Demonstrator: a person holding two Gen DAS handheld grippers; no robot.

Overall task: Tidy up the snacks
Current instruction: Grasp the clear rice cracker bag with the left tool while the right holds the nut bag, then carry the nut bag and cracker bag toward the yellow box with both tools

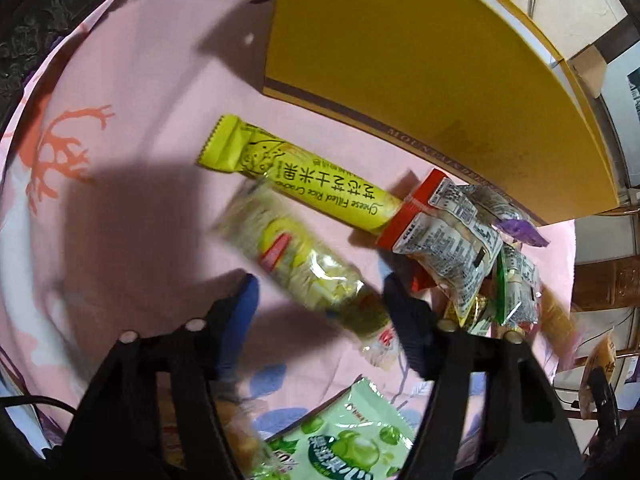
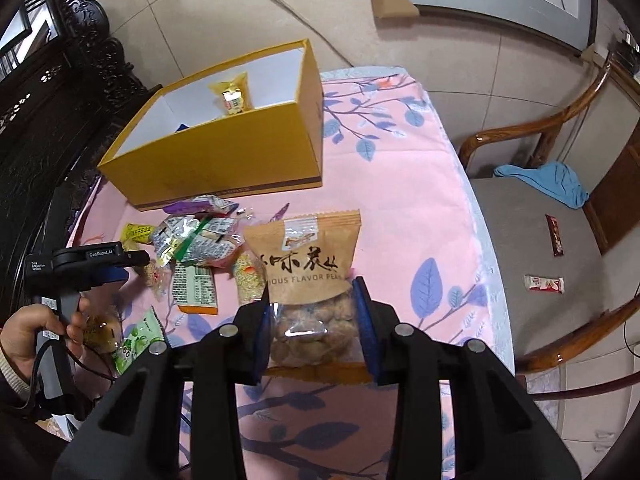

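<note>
- Peanut bag (image 2: 308,280) sat lower centre, pinched in the right tongs (image 2: 310,320).
- Left tongs (image 1: 320,304), half-open, straddled a clear cracker pack (image 1: 304,264), not gripping.
- Risk: slippery film could slide before reaching the yellow box (image 2: 224,160).

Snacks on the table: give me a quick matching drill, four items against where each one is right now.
Items:
1. peanut bag
2. yellow rice cracker bar
3. gold-wrapped snack
4. red-and-white bar

Places:
A. on the chair seat
B. inside the yellow box
C. clamped in the right gripper
D. flat on the pink cloth

Pairs: 1-C, 2-D, 3-B, 4-A
</note>
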